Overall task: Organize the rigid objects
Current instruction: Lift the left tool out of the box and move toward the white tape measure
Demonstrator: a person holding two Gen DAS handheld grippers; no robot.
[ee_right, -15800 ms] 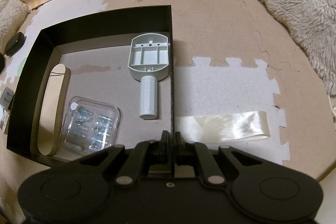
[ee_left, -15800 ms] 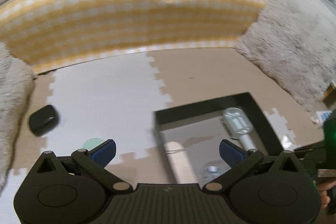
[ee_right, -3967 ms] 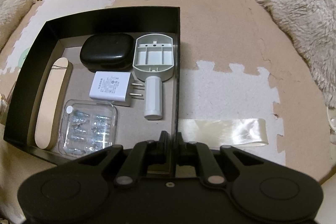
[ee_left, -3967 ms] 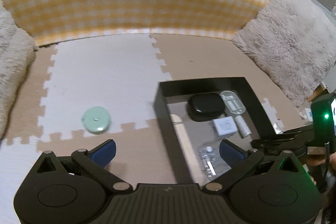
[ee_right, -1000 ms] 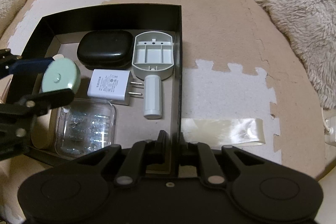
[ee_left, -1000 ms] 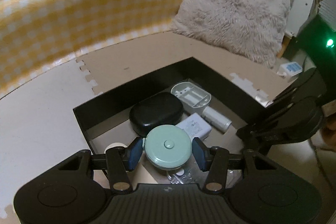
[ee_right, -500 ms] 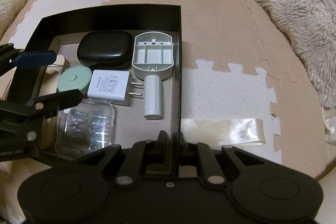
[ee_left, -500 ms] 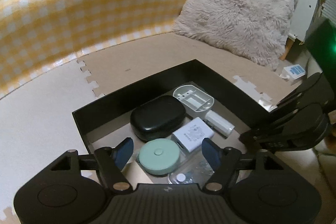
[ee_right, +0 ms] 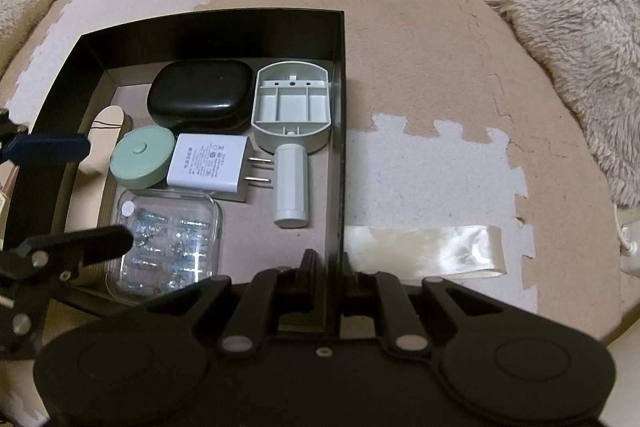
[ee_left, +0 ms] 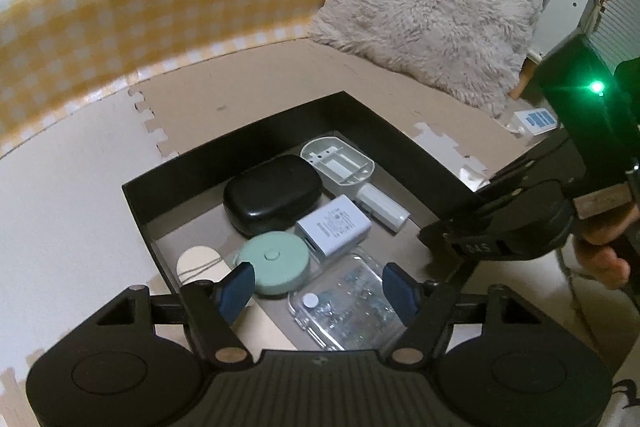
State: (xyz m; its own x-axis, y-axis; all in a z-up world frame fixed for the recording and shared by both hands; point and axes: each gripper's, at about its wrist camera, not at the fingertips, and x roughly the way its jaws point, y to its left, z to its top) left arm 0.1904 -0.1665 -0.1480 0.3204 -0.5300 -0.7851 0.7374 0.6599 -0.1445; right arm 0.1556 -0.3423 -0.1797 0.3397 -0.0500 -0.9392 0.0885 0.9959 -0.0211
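Left gripper [ee_left: 318, 285] jaws closing, empty, mint tape measure [ee_left: 275, 262] at 11 o'clock, right gripper [ee_right: 330, 269] clamped on black box [ee_right: 339, 147] wall.

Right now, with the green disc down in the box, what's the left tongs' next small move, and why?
Probably lift the left tongs straight up and clear. The green disc rests in the black box; nothing sits between the closing jaws. The right tongs pinch the box wall.

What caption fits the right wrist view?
Right gripper clamps the black box wall; green round case lies inside among other items.
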